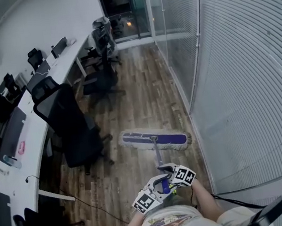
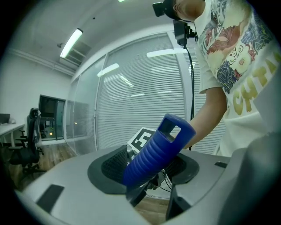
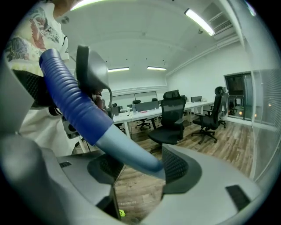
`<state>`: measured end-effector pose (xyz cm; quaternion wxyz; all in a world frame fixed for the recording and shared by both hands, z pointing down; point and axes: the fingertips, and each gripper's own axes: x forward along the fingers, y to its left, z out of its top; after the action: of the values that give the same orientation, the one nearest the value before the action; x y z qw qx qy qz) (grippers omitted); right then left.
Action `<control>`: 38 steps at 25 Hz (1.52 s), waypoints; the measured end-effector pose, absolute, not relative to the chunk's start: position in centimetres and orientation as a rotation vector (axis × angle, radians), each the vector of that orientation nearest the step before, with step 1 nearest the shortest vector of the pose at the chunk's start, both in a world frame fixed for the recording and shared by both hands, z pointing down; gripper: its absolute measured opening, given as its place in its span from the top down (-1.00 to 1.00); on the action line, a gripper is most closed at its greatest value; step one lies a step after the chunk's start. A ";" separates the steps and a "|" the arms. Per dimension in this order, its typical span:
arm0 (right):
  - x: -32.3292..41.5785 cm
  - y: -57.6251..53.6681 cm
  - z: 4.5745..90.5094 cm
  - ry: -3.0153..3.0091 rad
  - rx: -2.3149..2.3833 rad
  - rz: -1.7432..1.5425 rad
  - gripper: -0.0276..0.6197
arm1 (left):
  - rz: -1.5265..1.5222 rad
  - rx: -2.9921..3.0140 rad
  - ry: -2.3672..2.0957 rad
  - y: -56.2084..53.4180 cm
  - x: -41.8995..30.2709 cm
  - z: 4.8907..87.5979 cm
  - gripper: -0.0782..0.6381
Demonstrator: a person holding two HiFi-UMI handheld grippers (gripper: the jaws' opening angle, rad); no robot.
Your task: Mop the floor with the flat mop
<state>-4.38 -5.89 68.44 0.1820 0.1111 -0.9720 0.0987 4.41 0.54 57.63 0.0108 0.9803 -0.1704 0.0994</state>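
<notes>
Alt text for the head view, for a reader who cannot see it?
Seen from above, the left gripper and right gripper clamp a mop handle; its flat mop head rests on the wood floor beside a wall with blinds. Black office chairs and a white desk line the left side.

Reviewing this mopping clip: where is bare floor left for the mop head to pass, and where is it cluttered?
Open: the wood floor strip beyond the mop head, bordered by the glass wall on the head view's right and the office chairs on its left. Crowded: along the desk, with the chairs and a floor cable.
</notes>
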 end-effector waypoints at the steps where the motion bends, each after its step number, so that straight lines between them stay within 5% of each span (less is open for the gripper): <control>1: -4.5 -4.1 68.5 -2.741 0.318 0.282 0.18 | 0.303 3.062 -0.528 2.4 4.2 57.7 0.12; 21: -3.2 15.9 65.0 -2.795 0.403 0.388 0.18 | 0.244 3.043 -0.508 22.0 5.6 54.2 0.12; 38: 5.4 27.7 64.4 -2.875 0.383 0.424 0.18 | 0.351 3.021 -0.517 33.7 14.8 54.1 0.12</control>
<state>5.43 27.72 64.45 0.1051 0.1299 -0.9754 0.1438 14.84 33.71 54.10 0.0281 0.9789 -0.1674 0.1137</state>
